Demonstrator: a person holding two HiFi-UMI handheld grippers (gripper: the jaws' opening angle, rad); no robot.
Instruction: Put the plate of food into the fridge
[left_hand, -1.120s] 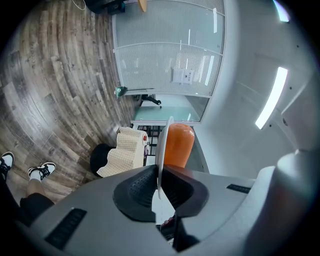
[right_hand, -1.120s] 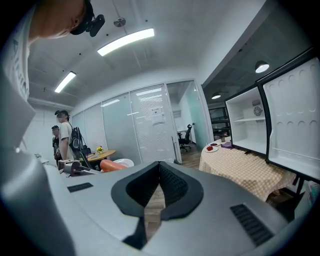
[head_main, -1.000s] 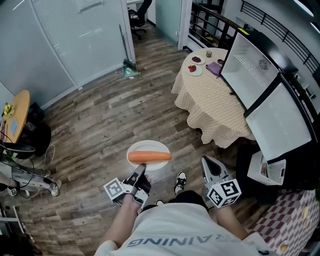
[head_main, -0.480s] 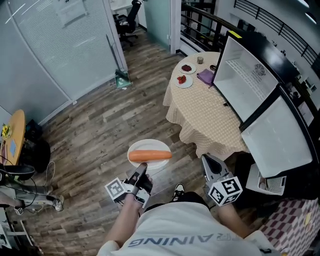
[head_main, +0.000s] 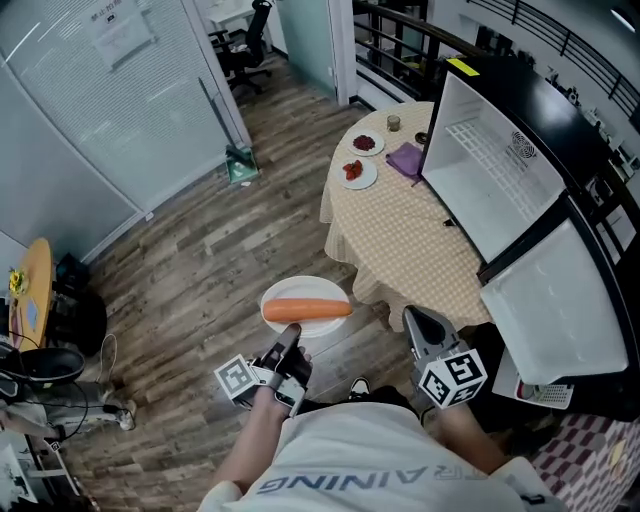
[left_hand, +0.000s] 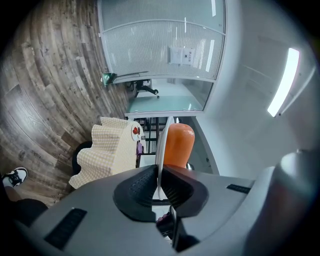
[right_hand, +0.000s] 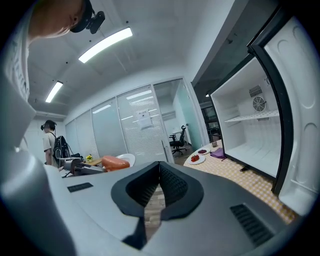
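A white plate (head_main: 300, 292) with one carrot (head_main: 306, 310) lying across it hangs level above the wood floor. My left gripper (head_main: 288, 345) is shut on the plate's near rim. In the left gripper view the plate (left_hand: 160, 142) runs edge-on between the two pads, with the carrot (left_hand: 178, 145) beyond them. My right gripper (head_main: 420, 325) is beside it to the right, shut and holding nothing. The fridge (head_main: 490, 170) stands open at the right, its white inside bare, and also shows in the right gripper view as the fridge (right_hand: 250, 135).
A round table (head_main: 400, 225) with a checked cloth stands between me and the fridge, carrying two small plates of food (head_main: 358, 173), a purple cloth (head_main: 406, 158) and a cup (head_main: 393, 123). A dustpan (head_main: 240, 165) leans on the glass partition. A person (right_hand: 48, 142) stands far left.
The table and fridge have slid left and closer in the head view as I step toward them. The plate stays in the left gripper; the right gripper keeps its place.
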